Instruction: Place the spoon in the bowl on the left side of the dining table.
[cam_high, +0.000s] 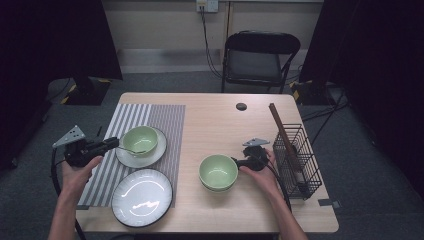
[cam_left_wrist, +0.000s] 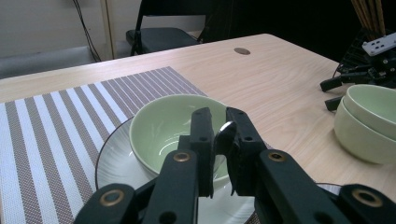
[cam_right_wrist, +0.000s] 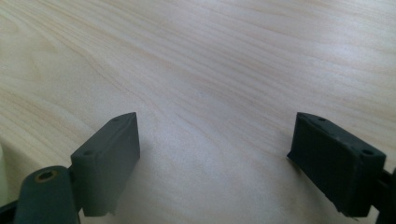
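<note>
A pale green bowl (cam_high: 141, 137) (cam_left_wrist: 163, 126) stands on a small white plate (cam_high: 156, 154) (cam_left_wrist: 112, 163) on the striped placemat (cam_high: 150, 115). My left gripper (cam_high: 116, 142) (cam_left_wrist: 219, 116) reaches the bowl's left rim. Its jaws stand almost together, shut on the shiny end of a metal spoon (cam_left_wrist: 227, 127) whose other end lies in the bowl. Two stacked green bowls (cam_high: 218, 171) (cam_left_wrist: 369, 121) sit mid-table. My right gripper (cam_high: 235, 161) (cam_right_wrist: 215, 140) (cam_left_wrist: 336, 93) rests just right of them, open, with bare wood between its jaws.
A large white plate (cam_high: 142, 197) lies at the placemat's near end. A black wire basket (cam_high: 300, 160) holding long wooden chopsticks (cam_high: 281, 131) stands at the table's right edge. A folding chair (cam_high: 260, 55) is behind the table.
</note>
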